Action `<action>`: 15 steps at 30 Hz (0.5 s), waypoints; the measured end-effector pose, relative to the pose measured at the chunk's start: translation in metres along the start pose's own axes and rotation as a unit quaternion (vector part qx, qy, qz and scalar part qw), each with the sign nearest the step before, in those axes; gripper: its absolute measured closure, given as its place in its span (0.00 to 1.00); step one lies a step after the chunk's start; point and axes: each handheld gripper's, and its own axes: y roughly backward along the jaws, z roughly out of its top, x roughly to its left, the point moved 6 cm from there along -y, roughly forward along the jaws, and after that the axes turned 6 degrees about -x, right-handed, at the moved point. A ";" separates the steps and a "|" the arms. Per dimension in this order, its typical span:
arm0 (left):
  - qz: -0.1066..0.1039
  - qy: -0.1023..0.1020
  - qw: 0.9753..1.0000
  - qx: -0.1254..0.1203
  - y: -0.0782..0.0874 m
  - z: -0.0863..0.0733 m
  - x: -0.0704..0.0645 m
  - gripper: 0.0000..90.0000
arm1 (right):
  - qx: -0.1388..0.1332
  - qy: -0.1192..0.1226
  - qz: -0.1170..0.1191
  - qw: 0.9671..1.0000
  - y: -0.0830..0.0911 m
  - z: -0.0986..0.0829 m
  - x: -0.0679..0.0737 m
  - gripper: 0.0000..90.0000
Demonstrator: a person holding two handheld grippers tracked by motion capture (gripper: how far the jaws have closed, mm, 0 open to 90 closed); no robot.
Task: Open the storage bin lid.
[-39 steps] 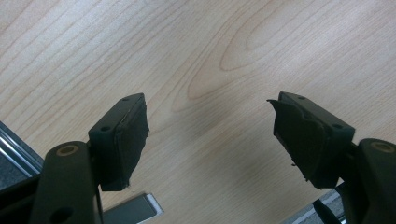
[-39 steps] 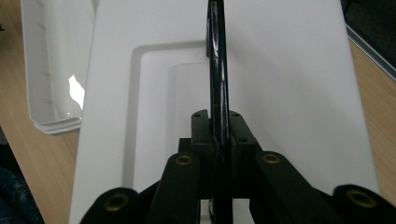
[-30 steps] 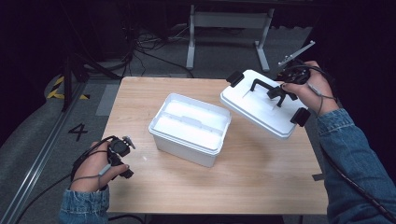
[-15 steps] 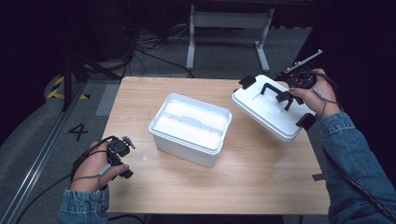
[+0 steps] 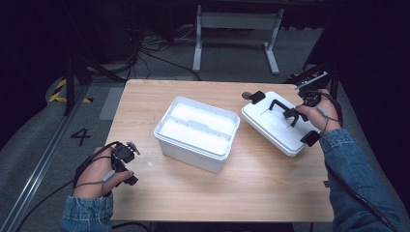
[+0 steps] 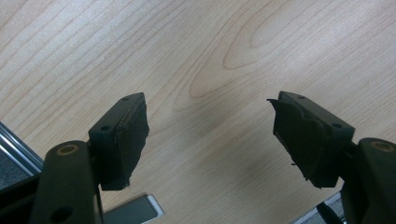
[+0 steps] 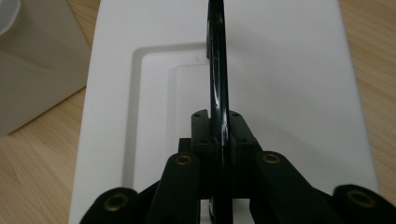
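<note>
The white lid (image 5: pixel 282 123) sits at the right side of the table (image 5: pixel 251 193), well apart from the open white storage box (image 5: pixel 197 133) at the middle, and seems to rest on the wood or just above it, so the box stays clear for access. The right gripper (image 7: pixel 219 128) has its jaws closed tight on the lid's black handle (image 7: pixel 218 70), gripping at mid-span, probably so the lid hangs level. The left gripper (image 6: pixel 210 135) waits near the table's front left corner, jaws spread wide over bare wood, holding nothing.
</note>
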 end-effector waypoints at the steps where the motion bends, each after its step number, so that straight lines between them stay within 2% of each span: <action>1: 0.000 0.000 1.000 -0.001 0.000 0.000 0.000 0.30 | 0.001 -0.001 0.000 1.000 -0.003 -0.002 -0.001 0.93; 8: 0.001 0.002 1.000 -0.001 -0.001 0.000 0.000 0.30 | 0.010 -0.008 0.003 1.000 -0.028 -0.017 -0.004 0.93; 15: 0.001 0.002 1.000 -0.001 -0.001 0.000 0.001 0.30 | 0.015 -0.011 0.004 1.000 -0.043 -0.025 -0.004 0.93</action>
